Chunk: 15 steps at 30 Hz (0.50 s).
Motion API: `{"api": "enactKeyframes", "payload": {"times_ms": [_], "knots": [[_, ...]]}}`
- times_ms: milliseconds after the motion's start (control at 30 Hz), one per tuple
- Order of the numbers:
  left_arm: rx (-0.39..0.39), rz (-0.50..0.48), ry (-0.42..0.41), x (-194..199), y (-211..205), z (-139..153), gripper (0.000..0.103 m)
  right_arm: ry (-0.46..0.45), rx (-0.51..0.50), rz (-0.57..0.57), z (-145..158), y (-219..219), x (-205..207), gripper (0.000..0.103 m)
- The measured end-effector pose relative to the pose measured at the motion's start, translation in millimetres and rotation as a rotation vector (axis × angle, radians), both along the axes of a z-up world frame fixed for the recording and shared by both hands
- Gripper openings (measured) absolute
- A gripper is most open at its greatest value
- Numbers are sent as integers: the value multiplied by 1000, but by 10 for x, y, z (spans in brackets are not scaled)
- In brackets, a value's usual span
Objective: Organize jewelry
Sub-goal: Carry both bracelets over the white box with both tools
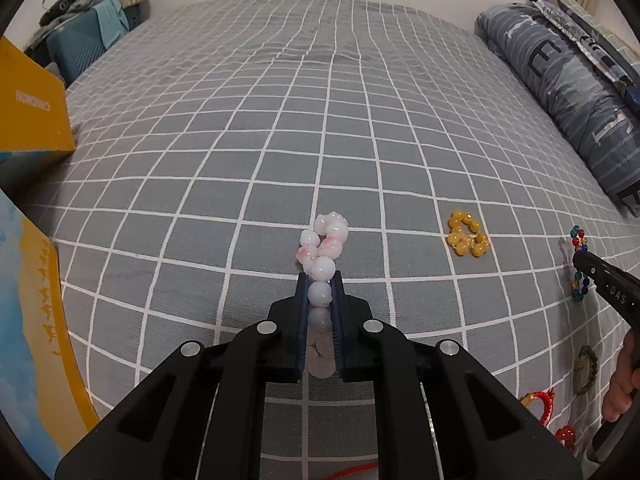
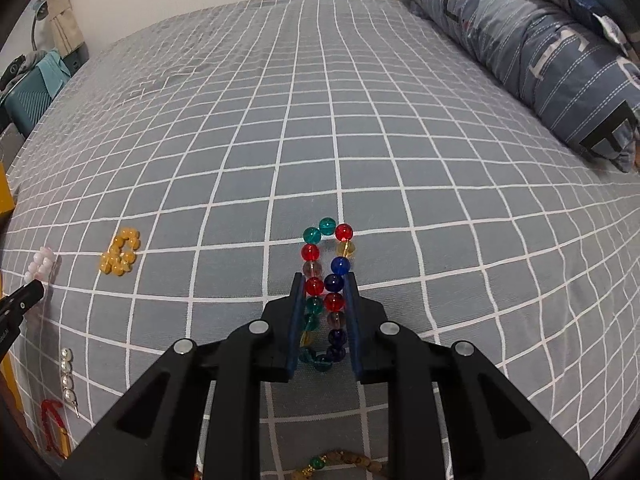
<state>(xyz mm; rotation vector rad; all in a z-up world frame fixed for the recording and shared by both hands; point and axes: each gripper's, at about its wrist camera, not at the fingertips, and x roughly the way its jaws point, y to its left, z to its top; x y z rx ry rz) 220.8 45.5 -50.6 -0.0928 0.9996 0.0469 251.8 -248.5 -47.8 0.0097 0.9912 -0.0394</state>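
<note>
My left gripper [image 1: 319,278] is shut on a white and pink bead bracelet [image 1: 325,246]; its far end rests on the grey checked bedspread [image 1: 280,140]. My right gripper [image 2: 323,278] is closed around a multicoloured glass bead bracelet [image 2: 327,276], squeezing its two strands together on the bedspread [image 2: 320,120]. A yellow bead bracelet [image 1: 468,238] lies between the two grippers and also shows in the right wrist view [image 2: 120,257]. The right gripper [image 1: 600,280] shows at the right edge of the left wrist view.
A silver bead piece [image 2: 67,372], a red cord piece [image 2: 52,420] and a brown wooden bead bracelet [image 2: 340,462] lie near the front. A folded blue quilt [image 2: 540,40] lies along the right. Yellow boxes [image 1: 32,120] stand at the left.
</note>
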Motion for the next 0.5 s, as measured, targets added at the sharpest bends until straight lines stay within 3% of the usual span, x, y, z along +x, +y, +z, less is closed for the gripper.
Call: {"api": "enactKeyframes", "payload": {"times_ms": [500], "knots": [[15,-29,-130,-165,-62,289,10,-129,-20,-4,227,5,-164,18]]}}
